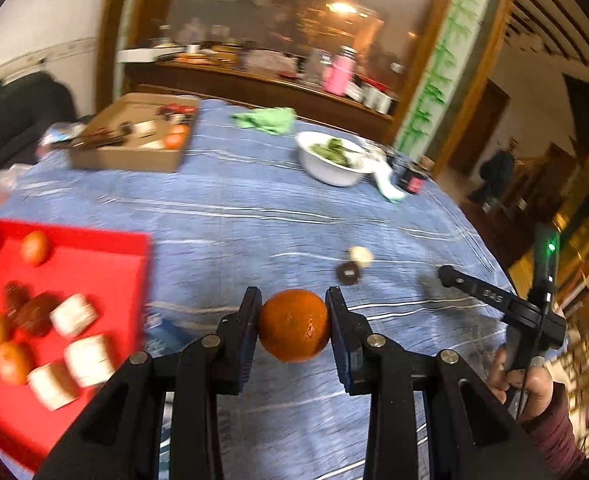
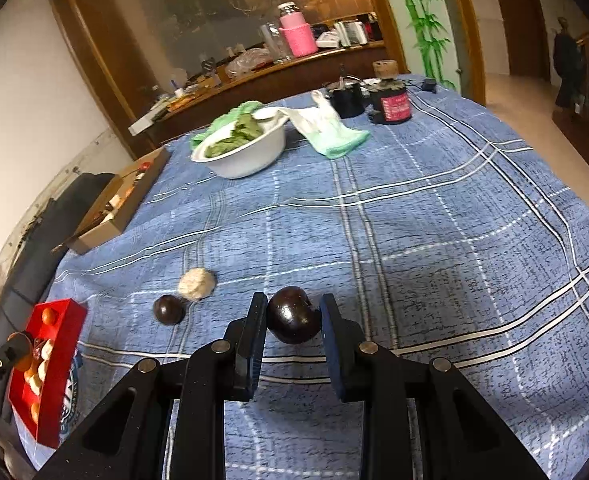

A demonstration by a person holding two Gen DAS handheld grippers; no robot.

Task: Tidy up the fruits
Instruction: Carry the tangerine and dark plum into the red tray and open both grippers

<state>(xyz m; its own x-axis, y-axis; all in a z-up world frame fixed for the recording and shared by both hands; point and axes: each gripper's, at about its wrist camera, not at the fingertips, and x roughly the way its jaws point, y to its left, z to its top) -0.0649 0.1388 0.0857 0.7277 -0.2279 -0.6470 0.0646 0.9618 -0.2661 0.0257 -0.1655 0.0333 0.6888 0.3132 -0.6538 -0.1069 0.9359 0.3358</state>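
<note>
Fruits: orange (image 1: 294, 325) sits clamped between pads of left gripper (image 1: 294, 326), jaws narrowed onto it, pads pressing both sides, lifted clear of blue cloth (image 1: 254, 200). Dark fruit (image 2: 293, 315) is between pads of right gripper (image 2: 293, 316), jaws nearly closed, pads on both its sides; whether it's lifted off cloth or resting can't be told.

Left of left gripper, close by: red tray (image 1: 106, 248) w/ several small oranges, white rolls & dark pieces inside, all blurred. Ahead & slightly right of left gripper: a dark round piece (image 1: 348, 273) touching a pale ball (image 1: 360, 257) on cloth. Far right of it, right gripper's body is seen, held by a hand (image 1: 528, 384) in a dark red sleeve.

From right wrist view: 2nd dark fruit (image 2: 168, 309) & pale ball lie just left-ahead of right gripper, touching each other. Tray stands far left at cloth edge.

Well ahead of both grippers: white bowl (image 2: 250, 156) w/ greens, green rag beside it, cardboard box (image 1: 126, 156) to left, dark jars (image 2: 390, 104) to right.
</note>
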